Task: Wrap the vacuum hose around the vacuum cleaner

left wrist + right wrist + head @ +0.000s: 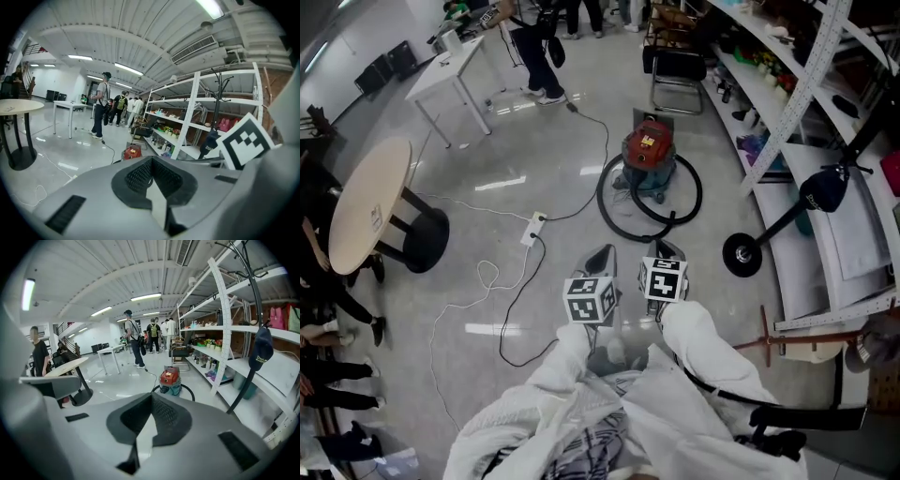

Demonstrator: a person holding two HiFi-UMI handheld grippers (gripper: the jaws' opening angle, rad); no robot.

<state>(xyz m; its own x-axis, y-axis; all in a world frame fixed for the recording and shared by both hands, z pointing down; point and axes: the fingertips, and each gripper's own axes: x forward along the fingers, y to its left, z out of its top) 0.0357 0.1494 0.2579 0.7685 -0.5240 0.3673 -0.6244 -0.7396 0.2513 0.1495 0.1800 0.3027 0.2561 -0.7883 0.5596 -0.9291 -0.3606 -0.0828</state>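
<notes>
The vacuum cleaner [649, 150], red on top and teal below, is seen standing upright on the floor [534, 141], near the foot of the shelving [787, 112] that runs along the floor's right edge. The black vacuum hose [602, 202] is laid on the floor in loops around the cleaner's base. The loops spread widest on the side nearest the person. A white power strip [532, 228] is seen on the floor to the left of the hose, with thin cables trailing from it.

The left claw [602, 251] and the right claw [666, 246] are held side by side above the floor. They are pointed towards the cleaner and kept well apart from it and from the hose. The left claw's jaws are brought together at the tips, and nothing is gripped between them. The right claw's jaws are likewise fully closed and empty. Neither the hose nor the cleaner is touched by either claw.
</notes>
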